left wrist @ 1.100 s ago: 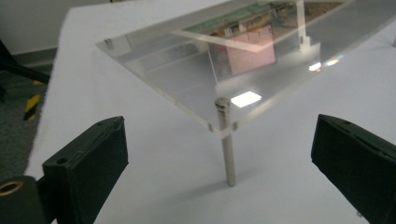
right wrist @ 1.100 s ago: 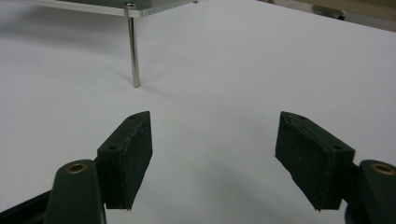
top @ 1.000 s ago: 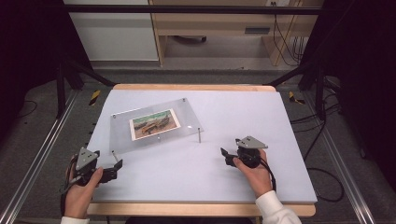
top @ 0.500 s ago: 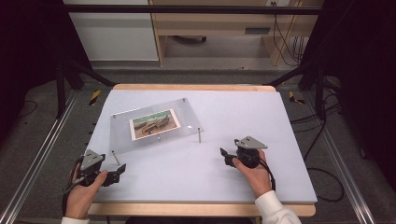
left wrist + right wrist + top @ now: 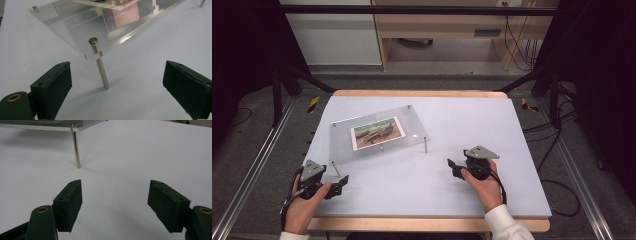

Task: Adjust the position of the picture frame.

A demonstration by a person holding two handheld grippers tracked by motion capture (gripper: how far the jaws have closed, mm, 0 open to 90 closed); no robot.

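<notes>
The left claw [image 5: 337, 186] has drawn back toward the counter's near edge since a second ago; its jaws are apart, facing the clear acrylic plate's [image 5: 377, 134] near-corner metal post [image 5: 100, 65]. The right claw [image 5: 453, 166] is spread too, holding nothing. The plate's picture card [image 5: 378, 133] stays unreadable.

Grey floor [image 5: 257, 145] all around, light wood bench [image 5: 447, 22] at the back with cables [image 5: 514, 35] hanging, white cabinet [image 5: 332, 37] beside it, pretty dim.
</notes>
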